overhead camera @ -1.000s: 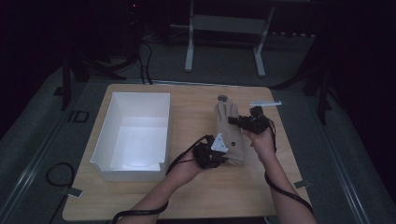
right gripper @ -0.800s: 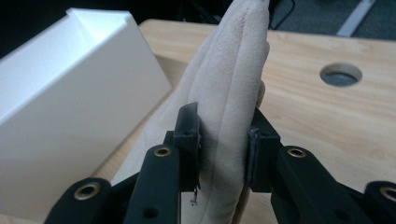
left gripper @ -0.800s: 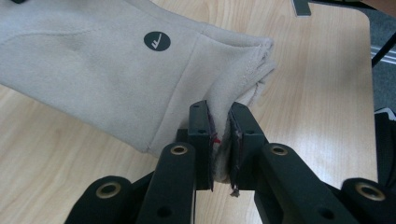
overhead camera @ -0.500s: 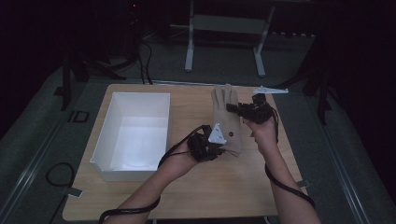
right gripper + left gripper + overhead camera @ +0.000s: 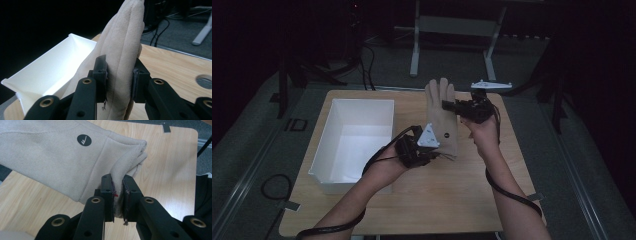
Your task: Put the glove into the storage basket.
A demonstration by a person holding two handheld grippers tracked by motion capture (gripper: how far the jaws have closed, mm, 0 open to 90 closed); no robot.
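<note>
A beige fleece glove (image 5: 443,114) is held clear above the wooden table (image 5: 462,200), stretched between the two grippers, just to the right of the white bin (image 5: 354,140). The left gripper (image 5: 118,195) is clamped on the cuff end, its jaws closed tight on a bunched fold of fabric. The right gripper (image 5: 119,75) is clamped across the finger end, with the thick padded fingers of the glove pressed between its jaws. The only marking seen on the glove is a small round black label (image 5: 84,140) near the cuff, carrying a pale tick-like mark; no lettering can be read on it. In the high view the same label (image 5: 445,135) appears as a dark dot on the lower part of the glove.
</note>
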